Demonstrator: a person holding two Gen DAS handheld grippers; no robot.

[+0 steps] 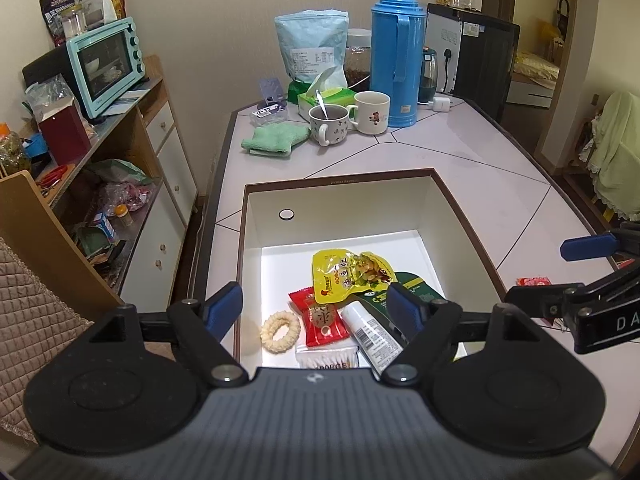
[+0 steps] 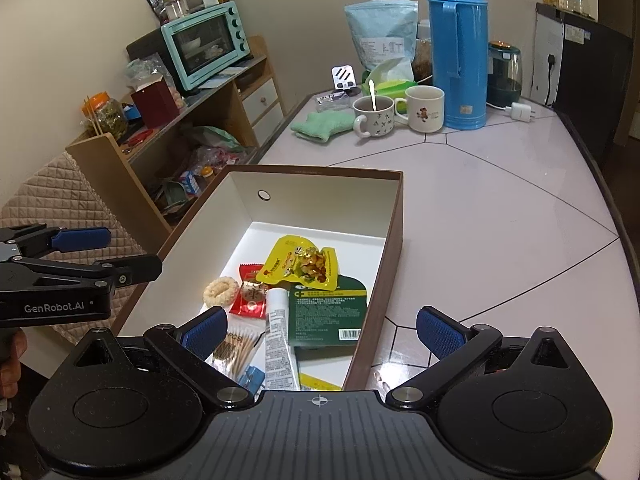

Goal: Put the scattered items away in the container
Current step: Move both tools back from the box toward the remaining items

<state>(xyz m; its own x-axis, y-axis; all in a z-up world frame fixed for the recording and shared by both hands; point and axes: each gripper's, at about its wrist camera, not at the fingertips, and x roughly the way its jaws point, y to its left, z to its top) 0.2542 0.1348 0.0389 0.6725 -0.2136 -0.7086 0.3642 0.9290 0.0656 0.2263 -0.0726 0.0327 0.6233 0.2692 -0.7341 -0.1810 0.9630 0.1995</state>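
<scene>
Brown-rimmed white cardboard box on the table, both grippers empty.
Left wrist view: left gripper spread above yellow glossy snack pouch, red sachet, ribbed cream ring. Right wrist view: right gripper spread over the box's near right wall; green flat carton inside.

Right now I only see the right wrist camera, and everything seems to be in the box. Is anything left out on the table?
Observer: Yes. The left wrist view shows a small red packet on the table, outside the box, to its right.
Operator: Is the right gripper near it?
Observer: The right gripper is open, and the packet appears between its fingers. I cannot tell its height.
Operator: What lies past the table's right edge?
Observer: A chair draped in pale green cloth.
</scene>
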